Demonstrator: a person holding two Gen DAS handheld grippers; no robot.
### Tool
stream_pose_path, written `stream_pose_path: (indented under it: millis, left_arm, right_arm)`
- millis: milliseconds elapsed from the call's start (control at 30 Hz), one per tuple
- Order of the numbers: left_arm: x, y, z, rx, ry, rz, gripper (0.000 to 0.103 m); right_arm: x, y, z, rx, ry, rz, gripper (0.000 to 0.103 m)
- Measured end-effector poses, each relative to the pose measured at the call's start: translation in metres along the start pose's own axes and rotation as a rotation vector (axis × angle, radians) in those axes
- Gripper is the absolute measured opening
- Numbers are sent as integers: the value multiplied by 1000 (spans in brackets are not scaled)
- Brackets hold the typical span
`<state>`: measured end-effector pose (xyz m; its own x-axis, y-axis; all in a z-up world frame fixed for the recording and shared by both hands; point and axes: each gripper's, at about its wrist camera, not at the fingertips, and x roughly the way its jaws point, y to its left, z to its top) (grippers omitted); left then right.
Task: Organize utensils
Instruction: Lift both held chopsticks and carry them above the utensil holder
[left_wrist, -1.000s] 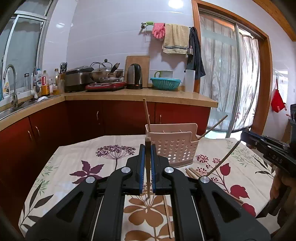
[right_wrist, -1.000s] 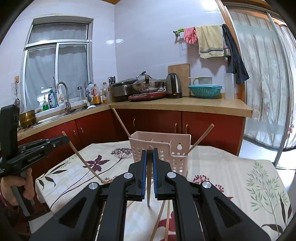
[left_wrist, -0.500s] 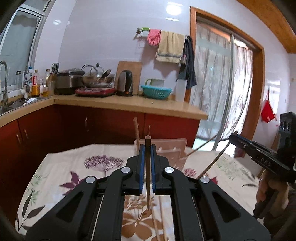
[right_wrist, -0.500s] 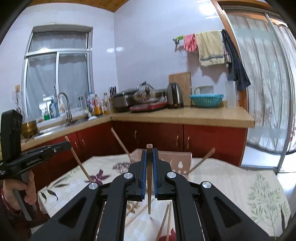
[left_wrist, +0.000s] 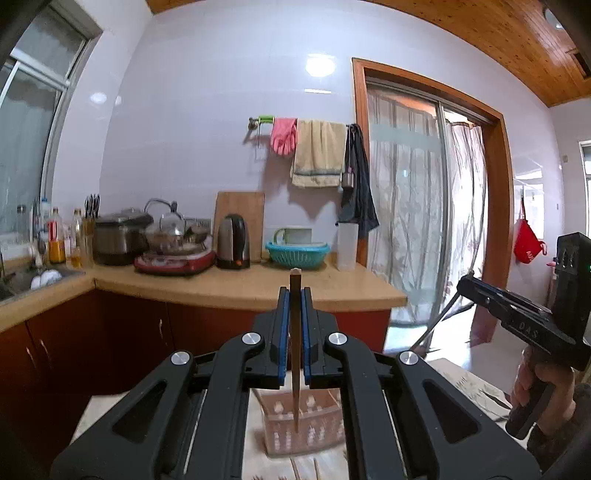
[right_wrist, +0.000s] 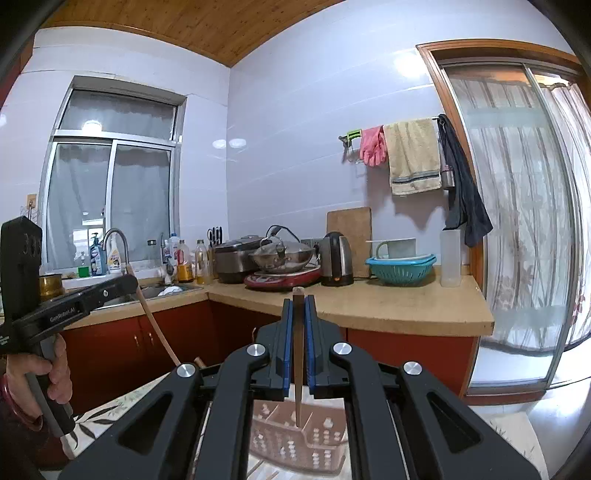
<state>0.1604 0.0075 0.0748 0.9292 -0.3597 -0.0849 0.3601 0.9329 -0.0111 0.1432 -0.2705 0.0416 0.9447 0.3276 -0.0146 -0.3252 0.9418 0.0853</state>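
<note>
A chopstick (left_wrist: 295, 332) is pinched upright in the left tongs (left_wrist: 294, 295), another chopstick (right_wrist: 299, 339) in the right tongs (right_wrist: 299, 301), above the blurred, probably pink, basket (right_wrist: 295, 439). Light, stiff, slippery sticks are best gripped mid-shaft.

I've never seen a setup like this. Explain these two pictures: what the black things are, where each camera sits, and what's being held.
No robot here: a person holds a pair of hand-held tongs in each hand, each with a camera looking along its fingers. One picture comes from the left tongs, the other from the right tongs. Each is shut on a wooden chopstick, pointing down over a pink slotted basket on the flowered tablecloth. Each view also catches the other tongs at its edge.
</note>
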Motion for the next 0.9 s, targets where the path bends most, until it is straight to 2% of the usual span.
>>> stream_pose_path:
  millis: [133, 300, 467, 700, 733, 833, 900]
  left_arm:
    - [23, -2, 4, 26, -28, 39, 7]
    - [57, 0, -7, 13, -18, 51, 7]
    - [83, 5, -26, -3, 15, 48, 7]
    - [114, 13, -67, -22, 118, 35, 8]
    - [115, 14, -72, -24, 125, 35, 9]
    - [116, 15, -82, -21, 142, 45, 29]
    - [113, 15, -85, -25, 143, 45, 40]
  right_arm:
    - [21, -9, -1, 2, 6, -14, 7]
    - [47, -19, -16, 19, 58, -23, 7]
    - [70, -29, -43, 52, 134, -22, 7]
    - [93, -33, -75, 76, 227, -11, 7]
    - [95, -34, -78, 79, 237, -10, 7]
    - [97, -33, -84, 82, 251, -3, 10]
    - [96, -33, -82, 70, 245, -12, 25]
